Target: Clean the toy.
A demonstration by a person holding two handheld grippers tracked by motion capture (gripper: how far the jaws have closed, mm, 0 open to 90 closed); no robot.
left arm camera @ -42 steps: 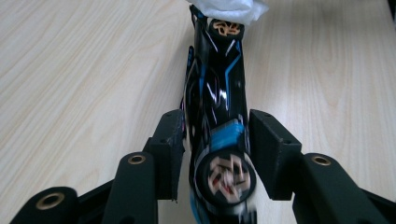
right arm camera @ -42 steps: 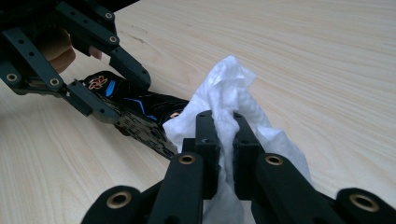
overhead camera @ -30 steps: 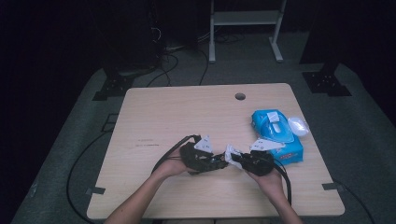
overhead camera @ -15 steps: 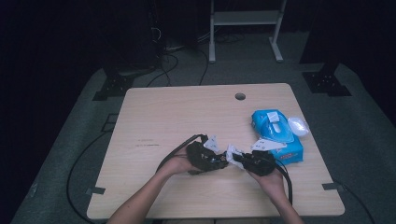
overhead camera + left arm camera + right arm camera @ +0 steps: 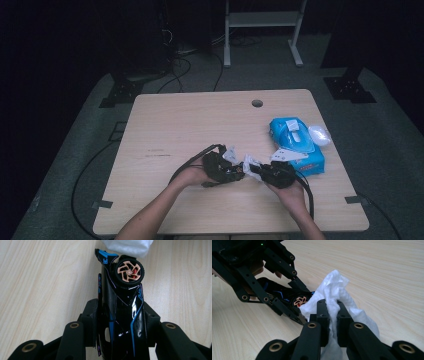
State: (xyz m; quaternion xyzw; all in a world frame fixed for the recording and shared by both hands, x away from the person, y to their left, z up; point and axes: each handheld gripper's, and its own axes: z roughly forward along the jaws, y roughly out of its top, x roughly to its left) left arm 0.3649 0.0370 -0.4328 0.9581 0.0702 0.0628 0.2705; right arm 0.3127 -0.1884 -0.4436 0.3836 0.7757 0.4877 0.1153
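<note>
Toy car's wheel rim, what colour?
Copper-gold spokes on the wheel rim, clearest in left gripper view.

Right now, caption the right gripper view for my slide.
Right hand-held gripper pinches a white wipe against the black toy car held by the left.

Near your table's [image 5: 165, 130] right edge lies a blue wipes pack [image 5: 296, 145] (flap lifted), a small white object [image 5: 319, 134] touching it; a cable hole [image 5: 257, 103] sits toward the far edge.
</note>
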